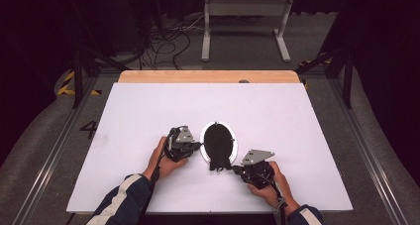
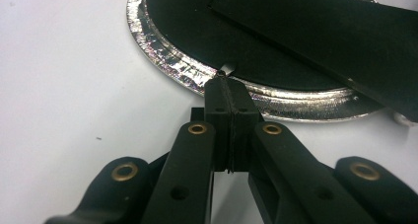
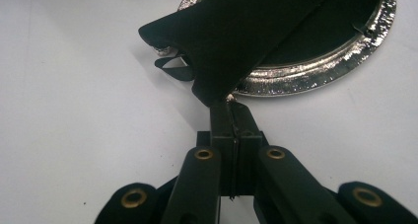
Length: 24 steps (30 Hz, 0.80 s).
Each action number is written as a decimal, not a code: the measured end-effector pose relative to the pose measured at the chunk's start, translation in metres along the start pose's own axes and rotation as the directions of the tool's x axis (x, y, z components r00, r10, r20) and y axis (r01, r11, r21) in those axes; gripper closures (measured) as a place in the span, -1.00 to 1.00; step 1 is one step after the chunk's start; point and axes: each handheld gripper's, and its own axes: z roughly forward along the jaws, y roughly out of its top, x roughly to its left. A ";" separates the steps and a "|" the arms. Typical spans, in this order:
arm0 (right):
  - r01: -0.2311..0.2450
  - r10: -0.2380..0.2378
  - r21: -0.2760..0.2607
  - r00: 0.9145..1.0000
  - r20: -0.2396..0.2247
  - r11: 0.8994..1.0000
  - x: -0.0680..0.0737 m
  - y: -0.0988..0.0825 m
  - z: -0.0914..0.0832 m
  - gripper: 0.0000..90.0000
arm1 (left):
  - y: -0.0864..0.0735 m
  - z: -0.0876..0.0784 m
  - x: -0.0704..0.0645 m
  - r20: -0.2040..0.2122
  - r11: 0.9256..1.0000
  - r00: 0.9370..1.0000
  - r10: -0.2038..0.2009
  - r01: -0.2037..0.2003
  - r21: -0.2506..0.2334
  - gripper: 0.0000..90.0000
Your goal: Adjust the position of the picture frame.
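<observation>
An oval silver foil-edged plate [image 1: 235, 144] lies mid-table with a black cloth [image 1: 218, 141] across it, hanging over its near edge. My left gripper [image 1: 199, 144] is at the plate's left rim [image 2: 162, 51]. Its jaws [image 2: 224, 81] are shut, and a small silver tab pokes out at their tips. A flat fold of the cloth [image 2: 320, 31] crosses the plate beyond. My right gripper [image 1: 233, 168] sits at the plate's near end, shut [image 3: 230, 105] on the lower corner of the black cloth [image 3: 236, 36], which lifts off the rim [image 3: 315, 73].
The white board [image 1: 148, 116] covers the table, with a wooden strip [image 1: 198, 77] along its far edge. A white metal stand [image 1: 245, 17] and loose cables [image 1: 163, 41] are on the floor behind. Metal rails run along both sides.
</observation>
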 end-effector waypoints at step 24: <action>-0.013 0.012 -0.017 0.999 -0.041 1.000 -0.005 -0.002 0.001 0.98 | -0.009 -0.021 -0.006 0.041 0.998 0.998 0.057 -0.058 0.017 0.87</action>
